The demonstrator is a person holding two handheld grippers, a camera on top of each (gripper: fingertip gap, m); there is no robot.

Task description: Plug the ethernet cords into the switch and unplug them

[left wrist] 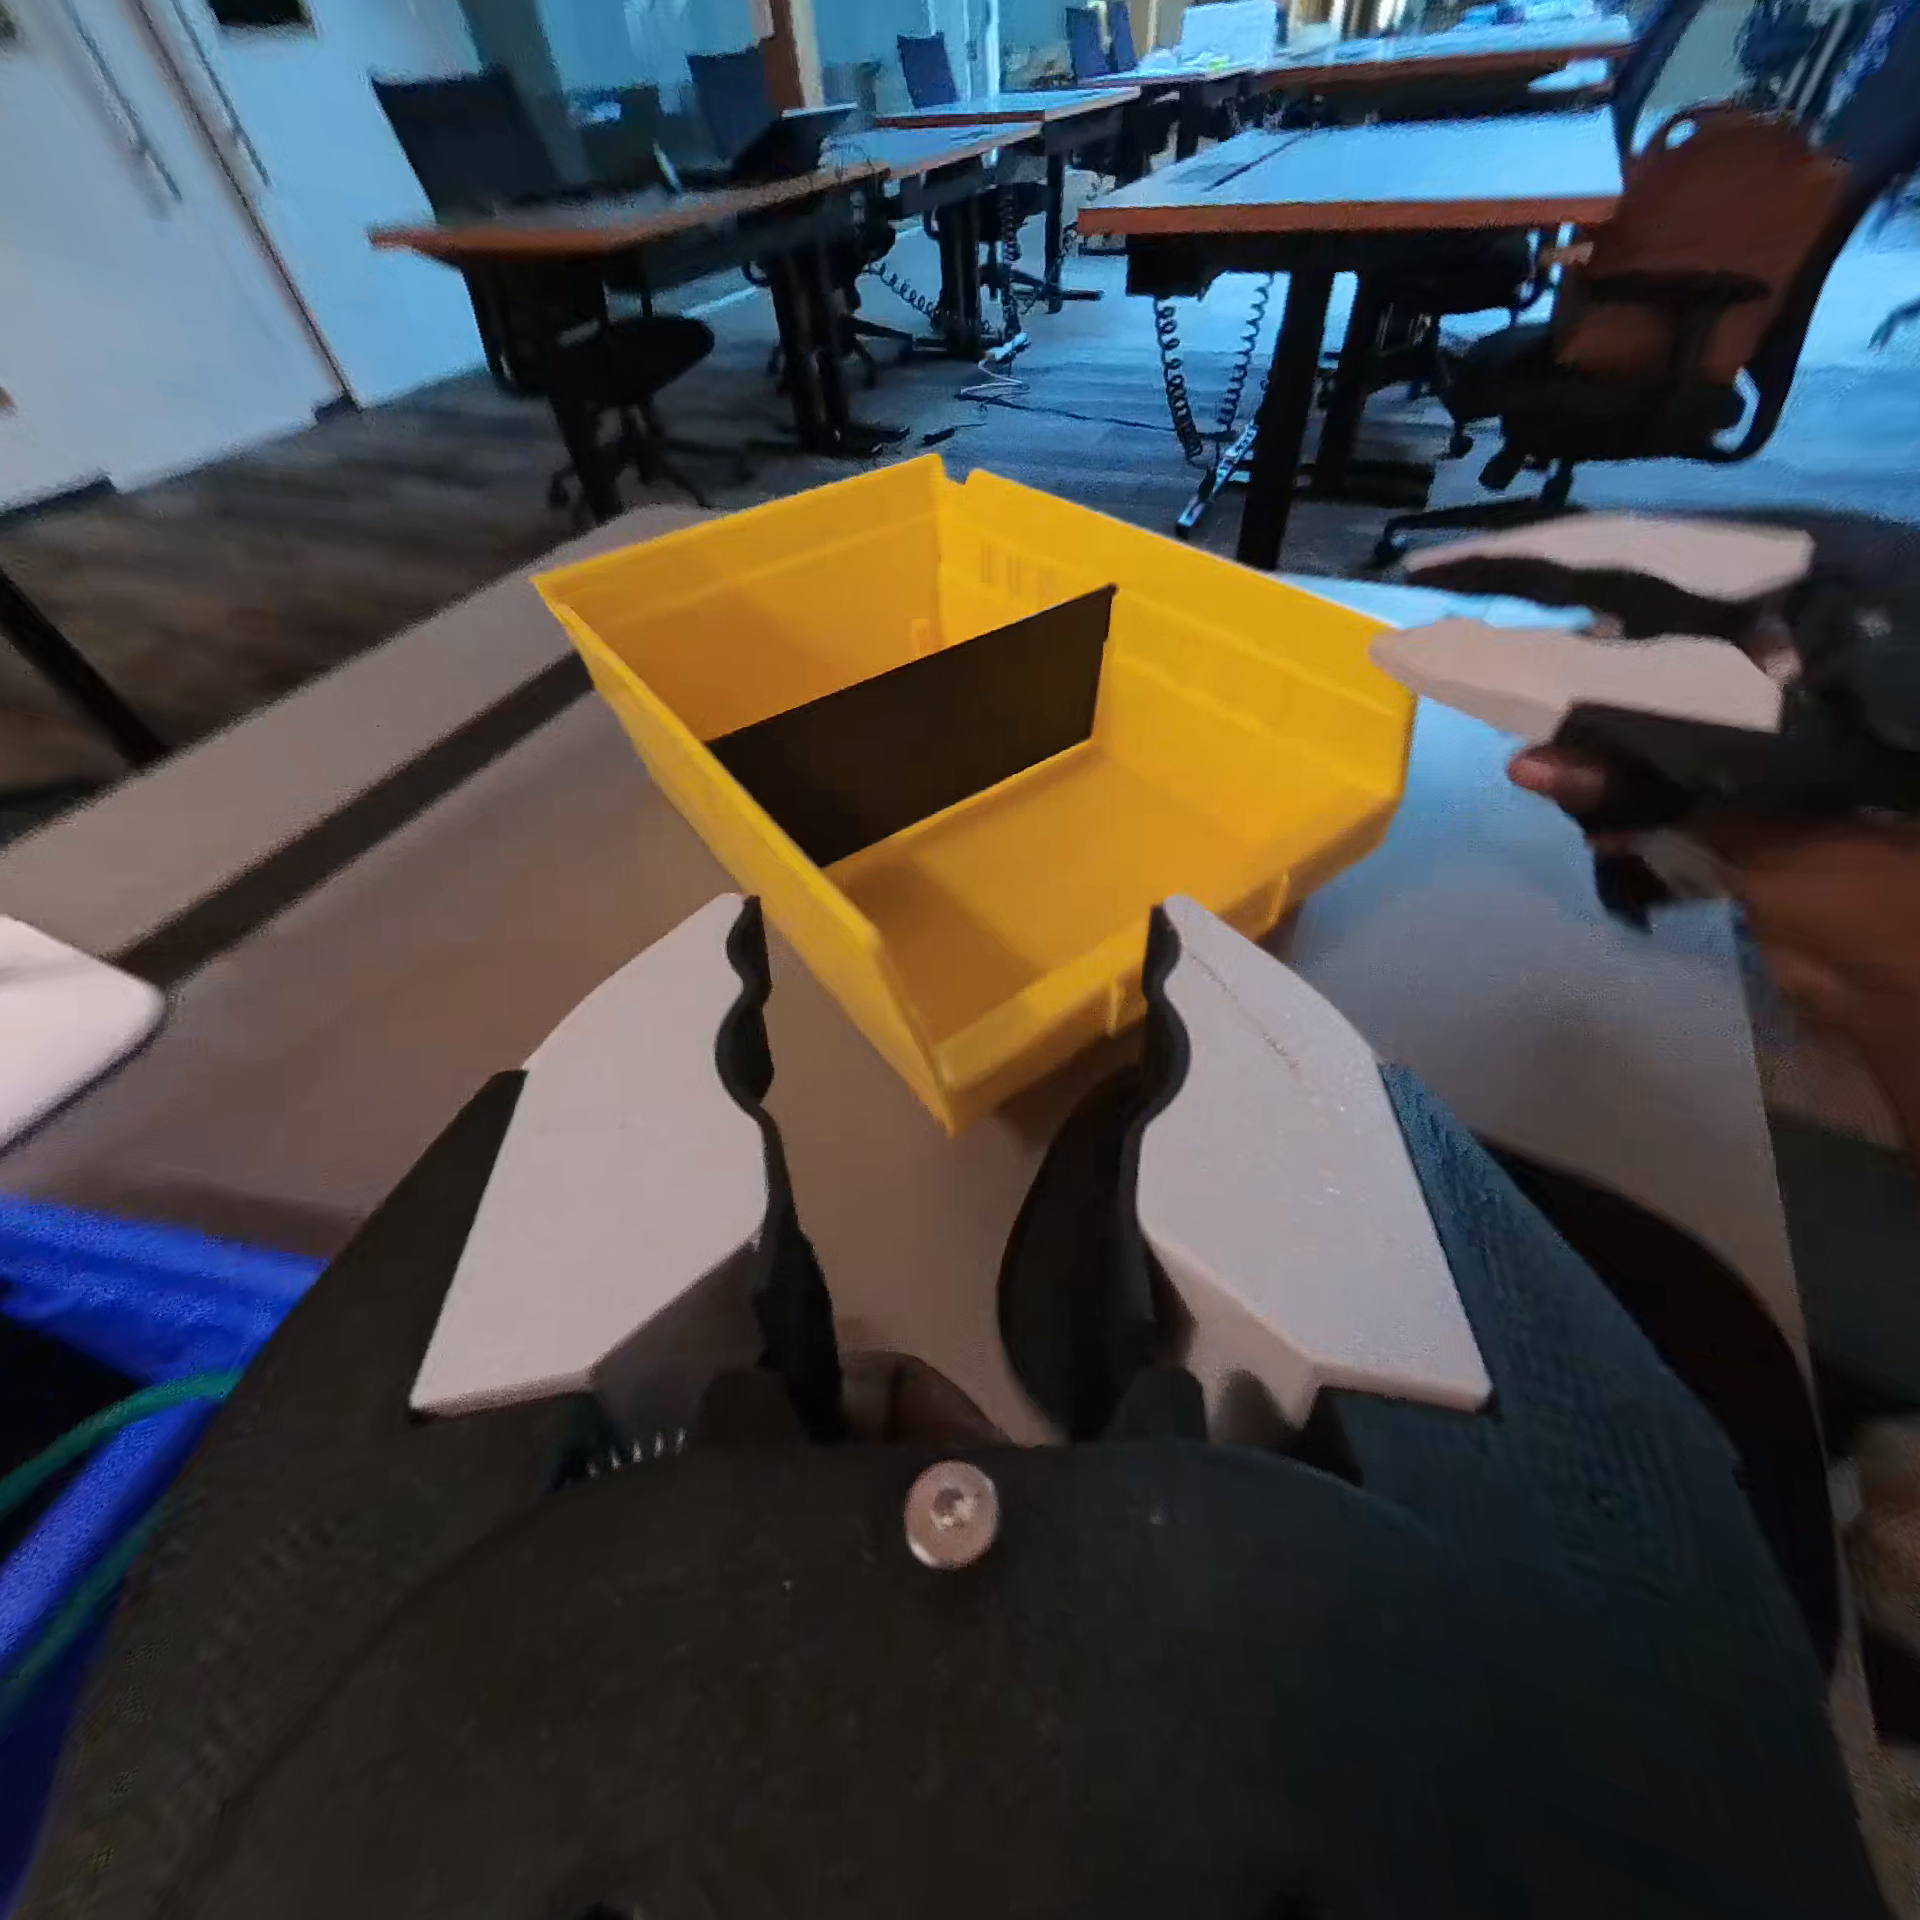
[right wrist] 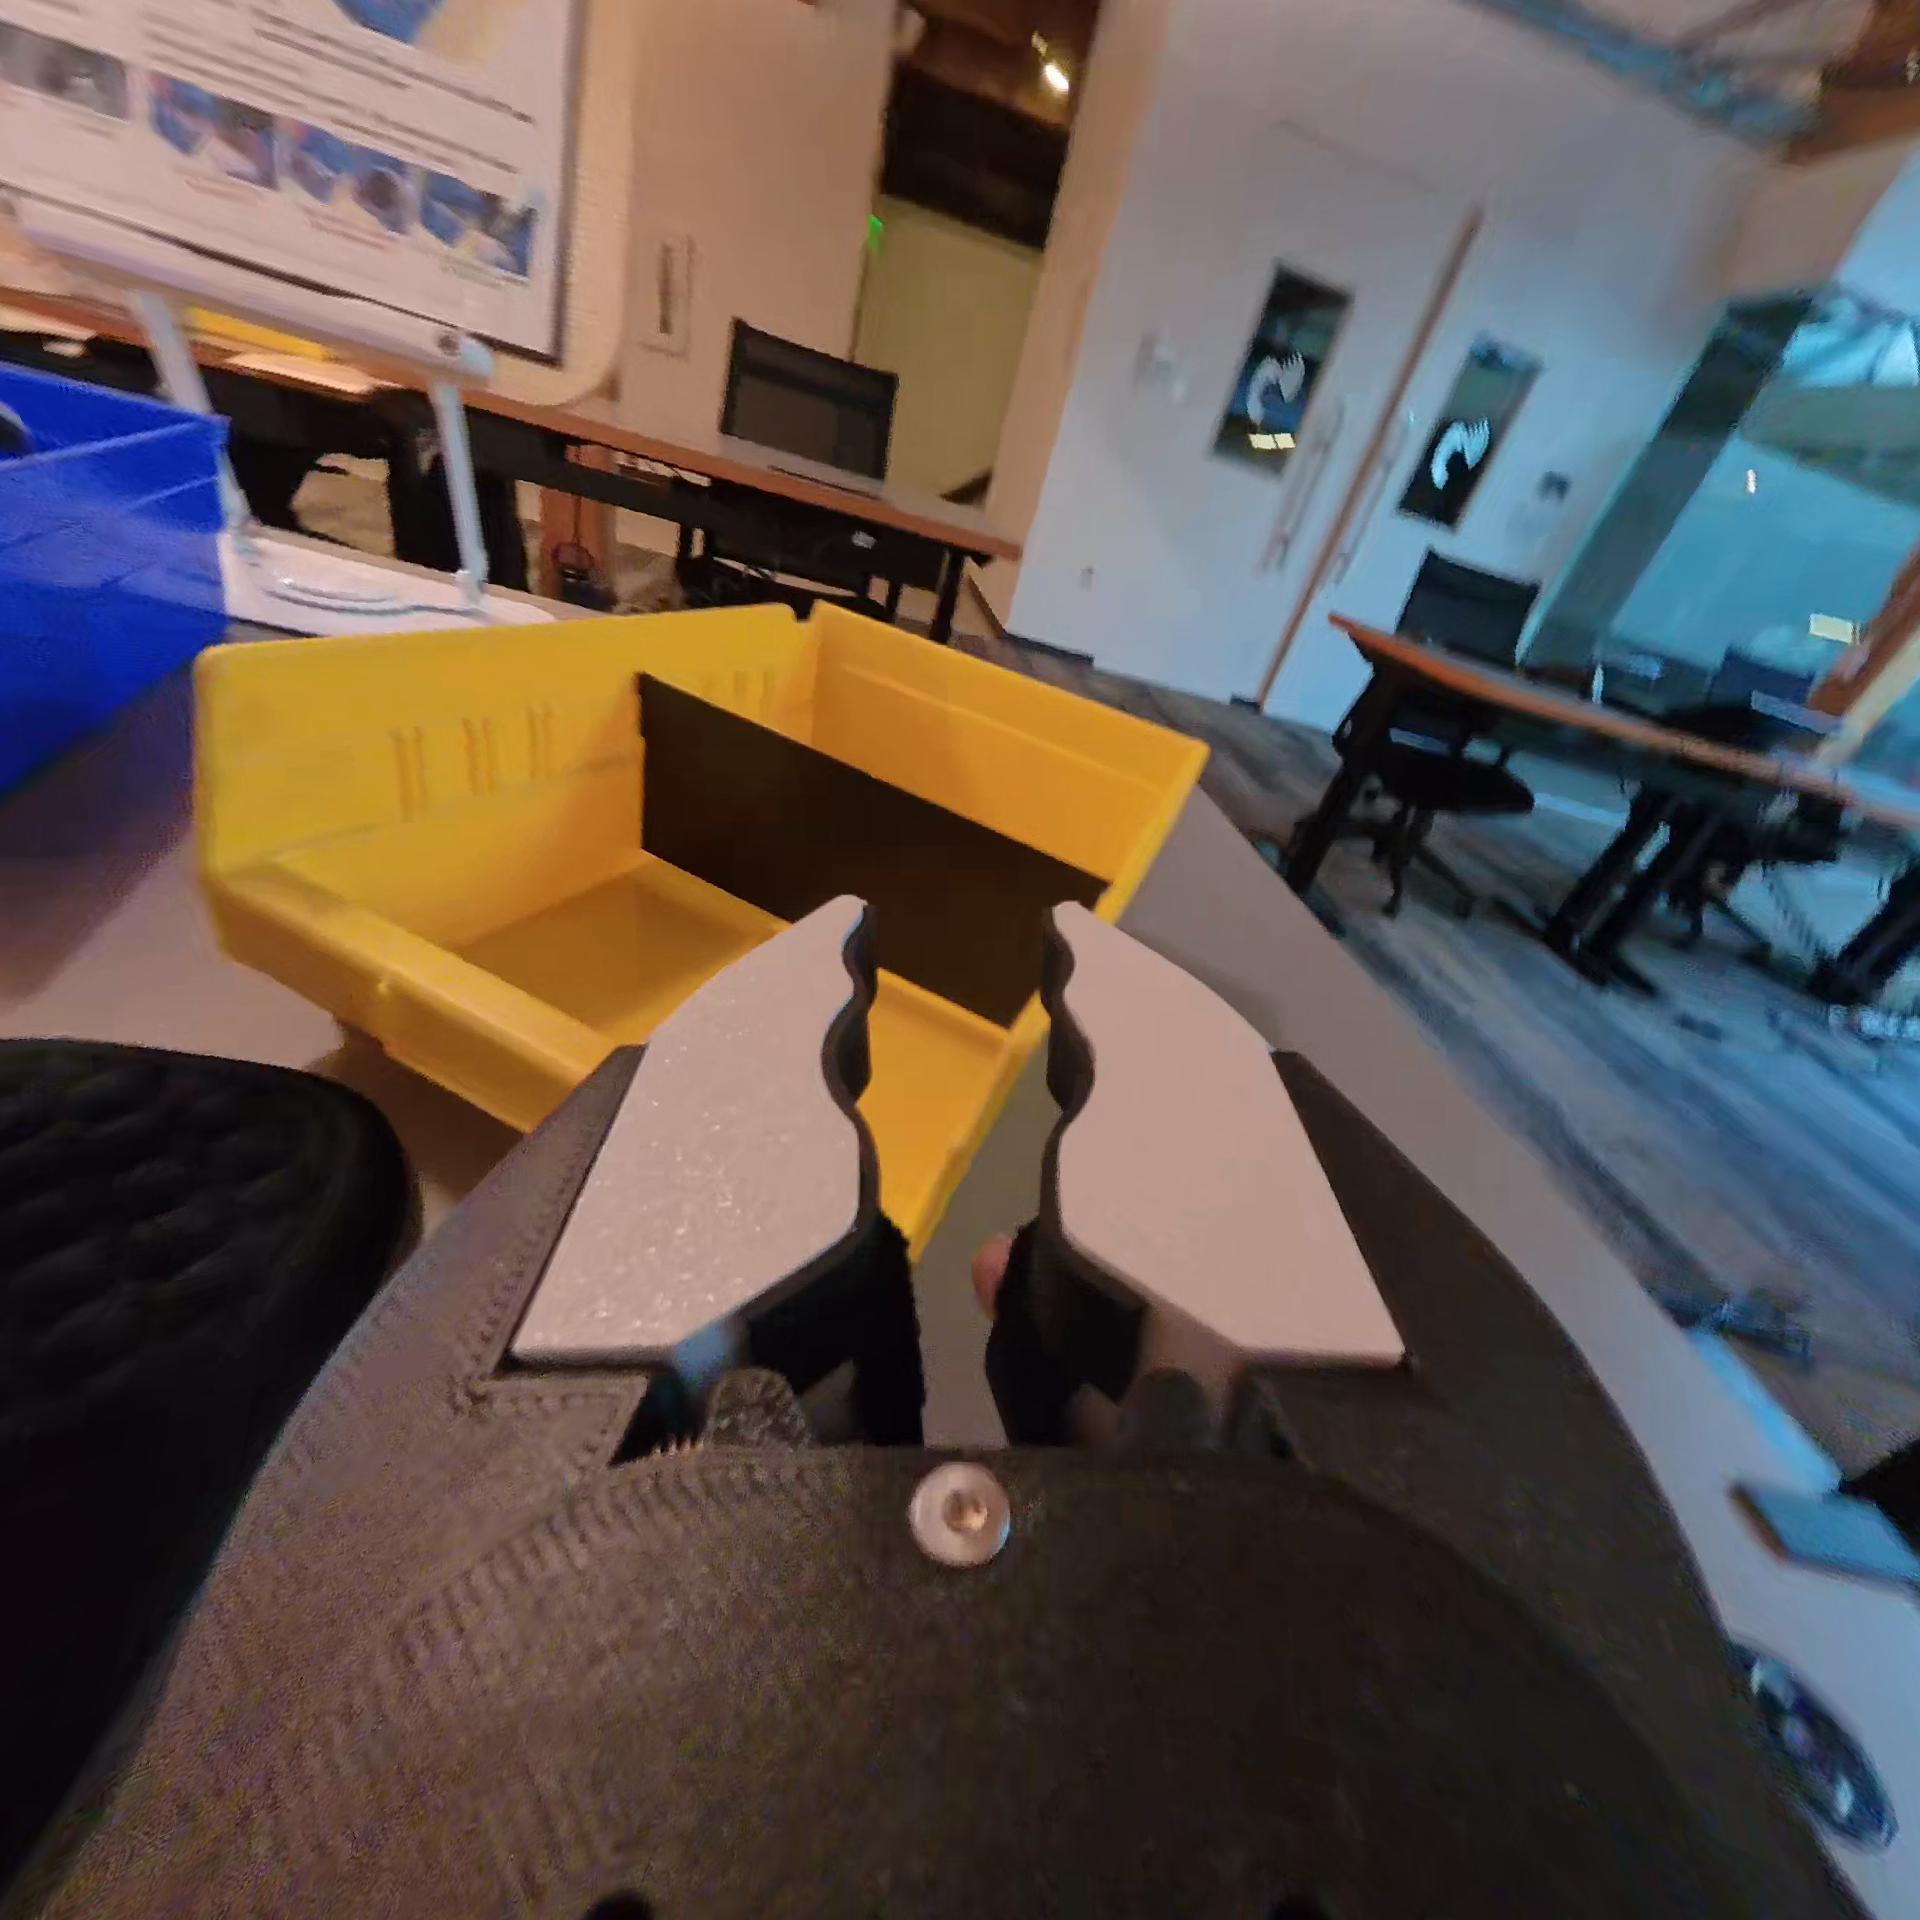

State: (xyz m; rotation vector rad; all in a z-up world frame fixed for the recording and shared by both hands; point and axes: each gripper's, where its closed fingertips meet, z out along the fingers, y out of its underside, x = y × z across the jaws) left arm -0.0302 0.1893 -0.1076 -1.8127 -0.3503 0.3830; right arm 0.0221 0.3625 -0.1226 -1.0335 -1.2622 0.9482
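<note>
Bin first: a yellow open-top plastic bin point(left wrist: 1039, 748) w/ a black flat divider panel point(left wrist: 914, 727) sits on the grey tabletop point(left wrist: 364, 987), square in front of both our grippers. Both compartments look bare in both wrist views. Probably it's there as a drop spot or staging tray, tho that's our guess.

Task items: no switch in sight in either view. Only cord-like thing is a thin green cable point(left wrist: 104, 1423) running into the blue plastic bin point(left wrist: 125, 1299) at lower left of the left wrist view; can't tell if it's an ethernet cord. So we judge the plugging hasn't started yet & the cords likely need fetching from that blue bin.

Left gripper point(left wrist: 956, 935): jaws wide apart, nothing betw. them, hovering low over the tabletop w/ tips just short of the yellow bin's near corner, aimed slightly down.

Right gripper point(right wrist: 956, 925): jaws part open, narrower gap than the left, holding nothing. Its tips sit over the bin's near wall, pointing across the divider. In the left wrist view it shows at far right, level w/ the bin rim, a gloved hand point(left wrist: 1714, 790) wrapped round its body.

Both views are motion-blurred, so we read this as a transit pose, not a grasp setup.
</note>
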